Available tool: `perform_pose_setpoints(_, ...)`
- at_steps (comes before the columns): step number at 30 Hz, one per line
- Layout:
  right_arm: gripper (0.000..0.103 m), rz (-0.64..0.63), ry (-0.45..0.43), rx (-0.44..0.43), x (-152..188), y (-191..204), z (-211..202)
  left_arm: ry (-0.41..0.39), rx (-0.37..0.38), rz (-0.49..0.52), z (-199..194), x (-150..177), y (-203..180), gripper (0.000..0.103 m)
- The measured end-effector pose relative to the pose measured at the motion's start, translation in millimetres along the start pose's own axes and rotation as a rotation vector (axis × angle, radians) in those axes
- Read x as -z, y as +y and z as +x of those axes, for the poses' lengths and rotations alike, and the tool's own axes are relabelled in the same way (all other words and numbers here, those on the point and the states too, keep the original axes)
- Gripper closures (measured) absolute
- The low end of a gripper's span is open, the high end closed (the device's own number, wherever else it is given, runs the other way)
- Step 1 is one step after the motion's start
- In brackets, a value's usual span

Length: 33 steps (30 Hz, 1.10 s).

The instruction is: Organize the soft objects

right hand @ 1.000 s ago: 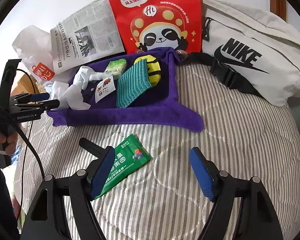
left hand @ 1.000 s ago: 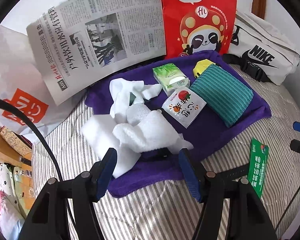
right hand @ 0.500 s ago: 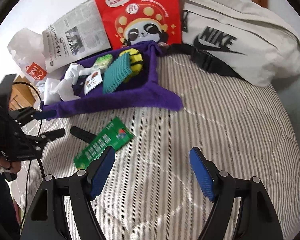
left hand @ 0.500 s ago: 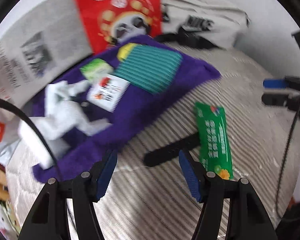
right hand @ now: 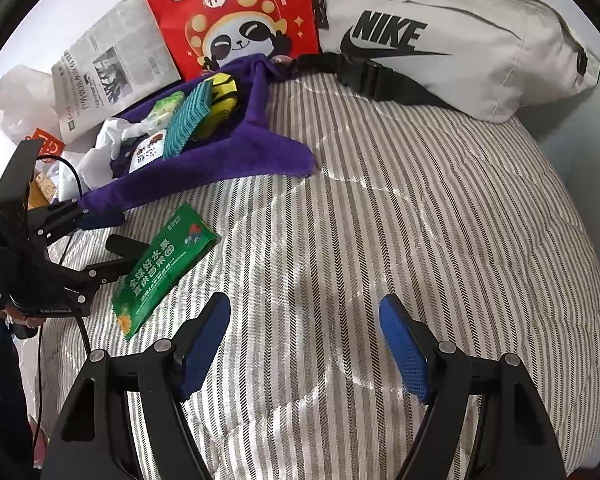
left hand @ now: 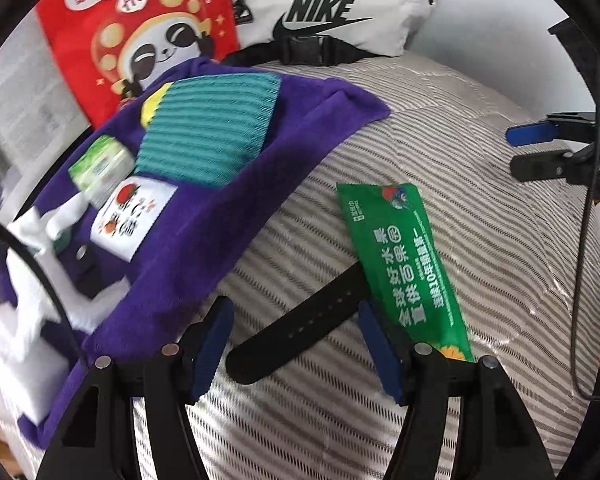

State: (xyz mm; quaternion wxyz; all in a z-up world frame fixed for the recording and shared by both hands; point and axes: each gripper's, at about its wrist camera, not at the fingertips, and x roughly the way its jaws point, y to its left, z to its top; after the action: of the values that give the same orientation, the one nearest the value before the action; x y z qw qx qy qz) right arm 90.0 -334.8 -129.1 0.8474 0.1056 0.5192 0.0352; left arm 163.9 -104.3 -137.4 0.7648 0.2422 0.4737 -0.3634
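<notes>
A purple towel (left hand: 236, 216) lies on the striped bed and carries a teal cloth (left hand: 208, 136), a green tissue pack (left hand: 100, 164), a white sachet (left hand: 134, 216) and white socks (left hand: 40, 232). A green snack packet (left hand: 404, 264) lies on the bed, over one end of a black strap (left hand: 300, 328). My left gripper (left hand: 296, 344) is open, its jaws either side of the strap's near end. My right gripper (right hand: 304, 344) is open and empty over bare bedding; the packet (right hand: 164, 268) and the towel (right hand: 236, 160) lie to its left.
A red panda bag (right hand: 236, 16), a newspaper (right hand: 112, 68) and a white Nike waist bag (right hand: 440, 36) line the far side by the wall. A white plastic bag (right hand: 16, 100) sits at the far left. The striped quilt (right hand: 420, 220) spreads to the right.
My left gripper has swung right, from the white socks on the towel to the black strap and green packet. My right gripper has shifted a little right over the bedding.
</notes>
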Motion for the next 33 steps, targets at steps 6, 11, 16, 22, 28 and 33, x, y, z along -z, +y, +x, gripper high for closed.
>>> perform_pose_setpoints(6,0.027,-0.015,0.014,-0.003,-3,7,8,-0.011,0.043,0.025,-4,3,-11,0.076)
perform_pose_setpoints(11,0.027,-0.032,0.017,-0.013,-3,15,10,0.002,0.041,0.061,-17,18,-31,0.083)
perform_pose_setpoints(16,0.027,-0.046,0.027,-0.016,1,21,12,0.015,0.048,0.042,-14,13,-28,0.079)
perform_pose_setpoints(22,0.027,-0.05,0.023,-0.026,5,21,8,0.035,0.055,0.014,-5,-2,-28,0.081)
perform_pose_setpoints(28,0.027,-0.037,0.025,-0.03,8,17,7,0.05,0.042,-0.011,-9,4,-28,0.082)
perform_pose_setpoints(33,0.027,-0.037,0.026,-0.03,9,18,7,0.048,0.019,-0.032,-7,-1,-32,0.082)
